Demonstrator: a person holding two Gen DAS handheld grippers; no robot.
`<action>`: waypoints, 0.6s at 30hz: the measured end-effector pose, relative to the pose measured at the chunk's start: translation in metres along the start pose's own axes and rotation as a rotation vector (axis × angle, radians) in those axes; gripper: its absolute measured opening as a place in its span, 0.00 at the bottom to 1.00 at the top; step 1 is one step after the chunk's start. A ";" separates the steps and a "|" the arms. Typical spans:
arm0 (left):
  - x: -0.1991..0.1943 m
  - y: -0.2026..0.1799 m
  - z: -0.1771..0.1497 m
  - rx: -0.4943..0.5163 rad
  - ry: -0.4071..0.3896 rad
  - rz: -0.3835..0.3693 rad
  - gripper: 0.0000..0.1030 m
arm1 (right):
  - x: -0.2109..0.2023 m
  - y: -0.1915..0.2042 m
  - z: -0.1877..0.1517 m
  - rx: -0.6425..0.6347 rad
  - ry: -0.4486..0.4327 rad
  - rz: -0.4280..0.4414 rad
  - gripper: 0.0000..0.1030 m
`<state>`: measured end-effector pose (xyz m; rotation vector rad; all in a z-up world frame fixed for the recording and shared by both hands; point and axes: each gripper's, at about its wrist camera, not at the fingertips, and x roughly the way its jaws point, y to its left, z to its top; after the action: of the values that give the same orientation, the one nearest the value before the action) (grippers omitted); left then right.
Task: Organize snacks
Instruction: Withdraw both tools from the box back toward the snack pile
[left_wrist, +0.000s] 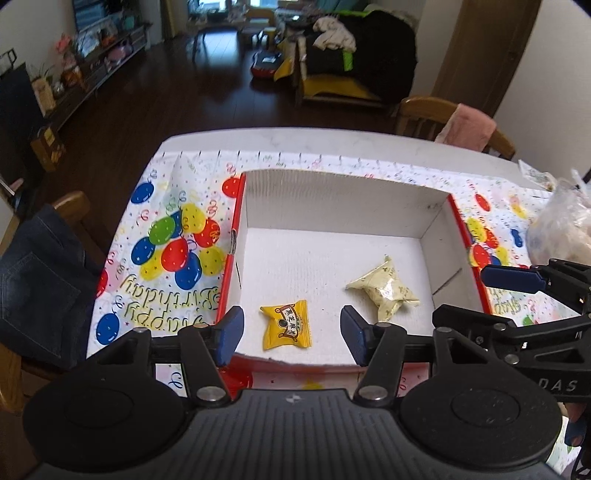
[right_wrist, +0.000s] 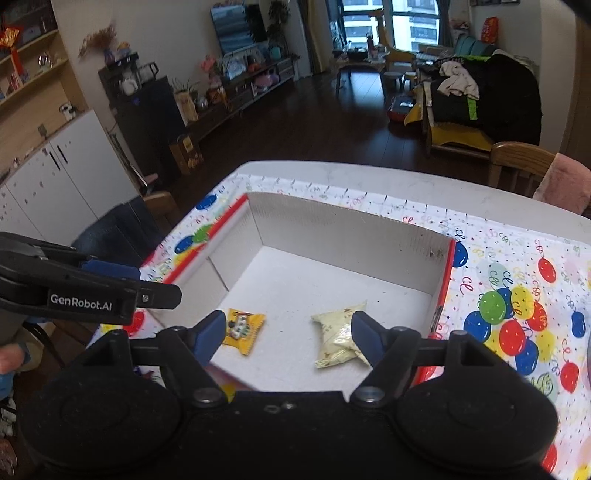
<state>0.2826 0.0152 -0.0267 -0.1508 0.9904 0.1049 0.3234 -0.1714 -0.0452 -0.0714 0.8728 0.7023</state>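
on the far left a chair draped with dark denim stood against the table, whose near part was covered by a balloon-print birthday cloth. on that cloth sat a shallow white cardboard box with red outer sides, open at the top.

the left gripper hovered over the box's near edge, its blue-padded fingers spread wide and holding nothing. directly between them on the box floor lay a yellow snack packet, its long axis running from near to far with a slight tilt, crimped ends pointing toward the far wall and toward the camera. to its right, apart from it, lay a pale cream snack packet, its long axis running diagonally, one crimped end pointing to the far right and the other to the near side.

the right gripper hung beside the left one, also over the near edge, jaws released and empty; in its view the yellow packet lay just beside its left finger and the cream packet just beside its right finger. at the far right of the table sat a translucent plastic bag.
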 end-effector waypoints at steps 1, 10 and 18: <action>-0.006 0.002 -0.003 0.002 -0.012 -0.007 0.55 | -0.005 0.002 -0.002 0.007 -0.014 0.001 0.75; -0.053 0.025 -0.037 0.034 -0.131 -0.037 0.64 | -0.044 0.037 -0.034 0.022 -0.123 -0.006 0.85; -0.077 0.051 -0.074 0.078 -0.195 -0.076 0.76 | -0.060 0.065 -0.073 0.050 -0.172 -0.061 0.96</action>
<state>0.1719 0.0505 -0.0057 -0.1049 0.7918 0.0107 0.2097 -0.1776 -0.0358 0.0073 0.7202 0.6192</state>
